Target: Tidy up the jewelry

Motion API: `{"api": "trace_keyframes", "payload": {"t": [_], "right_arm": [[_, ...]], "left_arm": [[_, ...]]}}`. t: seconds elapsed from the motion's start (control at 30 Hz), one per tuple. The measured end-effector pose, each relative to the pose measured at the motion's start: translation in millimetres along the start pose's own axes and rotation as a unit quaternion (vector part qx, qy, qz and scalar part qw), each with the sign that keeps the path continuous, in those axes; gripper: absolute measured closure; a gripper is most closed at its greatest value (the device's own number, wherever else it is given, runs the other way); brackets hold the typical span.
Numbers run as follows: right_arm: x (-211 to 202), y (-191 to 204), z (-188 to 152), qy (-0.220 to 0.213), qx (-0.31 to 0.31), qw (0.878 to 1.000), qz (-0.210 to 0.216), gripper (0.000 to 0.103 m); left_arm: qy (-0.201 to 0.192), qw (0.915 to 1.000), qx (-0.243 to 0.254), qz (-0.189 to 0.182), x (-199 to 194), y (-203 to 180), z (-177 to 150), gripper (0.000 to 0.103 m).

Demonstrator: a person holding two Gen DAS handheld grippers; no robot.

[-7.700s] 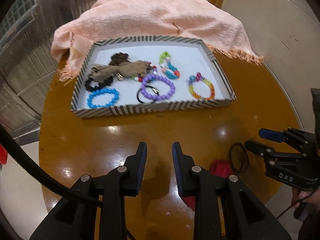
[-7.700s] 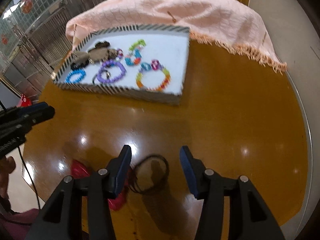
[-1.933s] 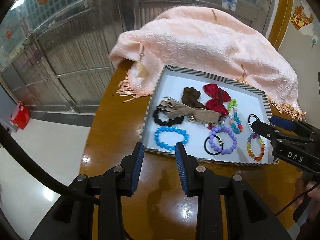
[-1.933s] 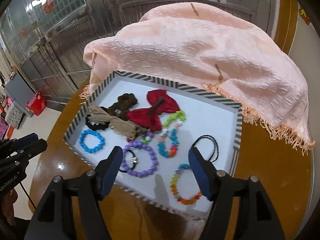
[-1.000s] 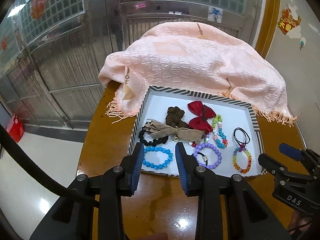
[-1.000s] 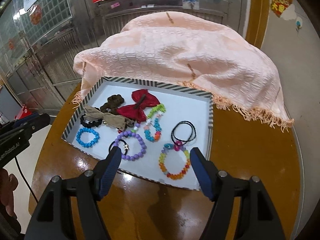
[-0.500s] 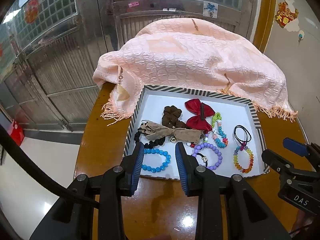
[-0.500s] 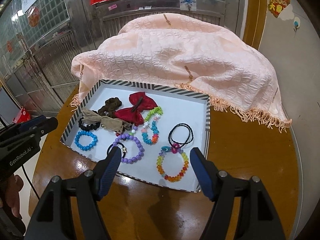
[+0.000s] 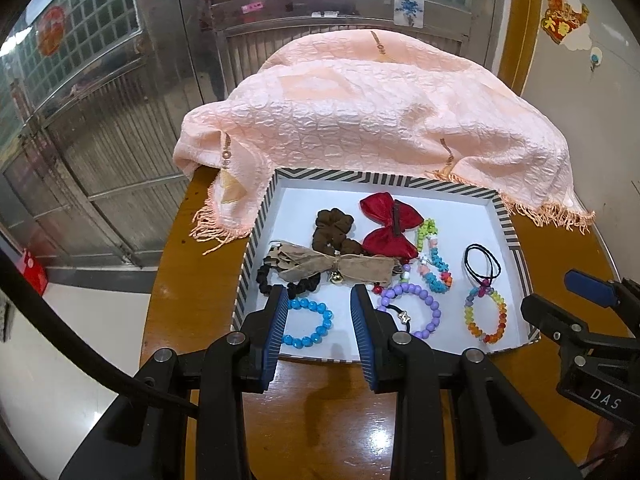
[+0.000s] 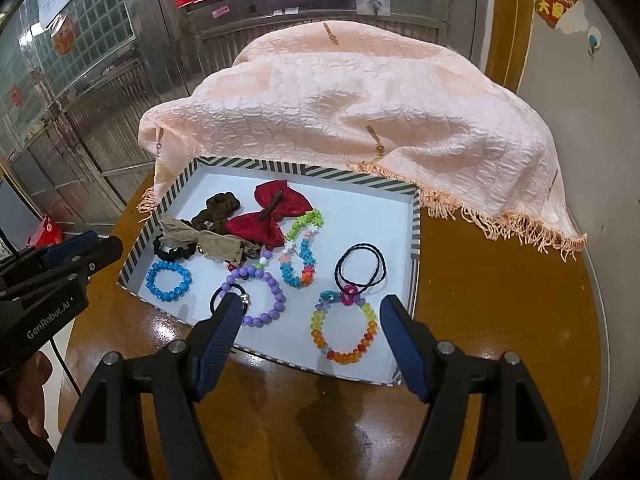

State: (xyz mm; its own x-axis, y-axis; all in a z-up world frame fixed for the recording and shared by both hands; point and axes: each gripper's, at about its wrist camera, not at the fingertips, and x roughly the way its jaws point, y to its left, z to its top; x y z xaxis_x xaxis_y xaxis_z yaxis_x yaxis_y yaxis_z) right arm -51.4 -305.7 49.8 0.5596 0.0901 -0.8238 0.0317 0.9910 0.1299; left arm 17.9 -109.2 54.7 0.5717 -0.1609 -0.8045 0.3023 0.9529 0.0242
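While your left tongs and right tongs hover apart, empty, over counter, striped tray at 12 o'clock holds bracelets, bows.

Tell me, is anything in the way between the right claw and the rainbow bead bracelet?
Only the tray's low striped front wall. The open right claw is held above it, with the rainbow bead bracelet lying uncovered inside.
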Motion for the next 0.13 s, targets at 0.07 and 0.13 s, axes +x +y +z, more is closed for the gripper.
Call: {"api": "trace_keyframes", "payload": {"t": [0.07,0.13], "right_arm": [[-0.1,-1.3,-1.2,0.0,0.002,1.0,0.0,0.029],[-0.6,-3.0,-3.6,-0.001,0.004,1.0,0.002,0.029]], "left_arm": [[-0.001,1.0,0.003,-0.003,0.1,-2.2,-0.2,0.08],[0.0,1.0,0.004,-0.005,0.3,-2.9,-0.7,0.08]]}}
